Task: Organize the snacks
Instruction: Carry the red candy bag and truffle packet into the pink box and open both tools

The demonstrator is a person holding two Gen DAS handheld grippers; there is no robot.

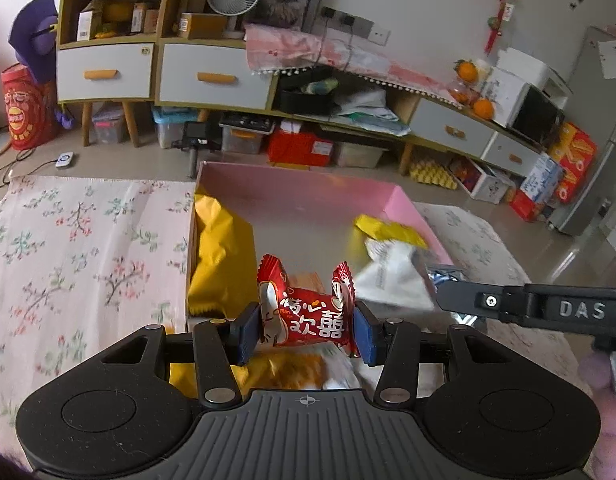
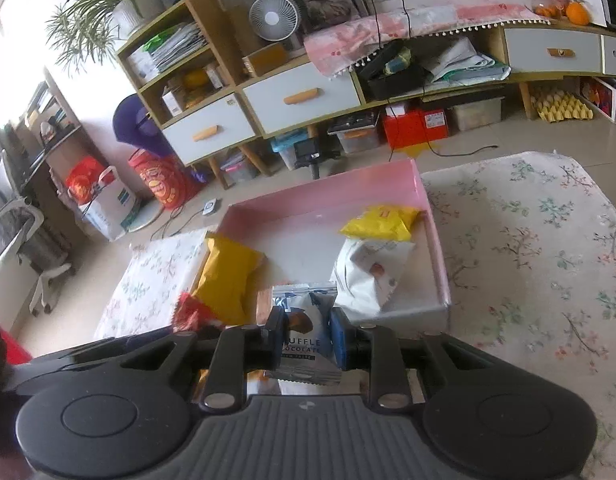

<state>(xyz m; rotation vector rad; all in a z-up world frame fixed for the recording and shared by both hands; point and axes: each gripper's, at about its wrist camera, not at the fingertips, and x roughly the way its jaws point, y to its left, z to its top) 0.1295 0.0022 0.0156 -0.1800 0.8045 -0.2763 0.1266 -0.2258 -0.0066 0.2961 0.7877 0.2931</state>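
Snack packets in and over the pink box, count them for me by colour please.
Yellow: 2, the large packet and the small packet, both in the pink box
White: 1, the white bag
Red: 1, the red candy in the left gripper
Silver-blue: 1, the chocolate packet in the right gripper
Total: 5

Both cameras sit just behind their own fingers and look forward and steeply down onto the pink box (image 1: 308, 208) on the flowered counter (image 1: 88, 240).

The left view comes in over the near left part of the box, close above it, and faces the cabinet (image 1: 212, 76) along the far wall.

The right view looks from further right, rolled so the floor line tilts, with the same cabinet (image 2: 300, 96) and fan (image 2: 274, 18) behind.

Both share the box (image 2: 327, 200), its yellow packets and the wall.
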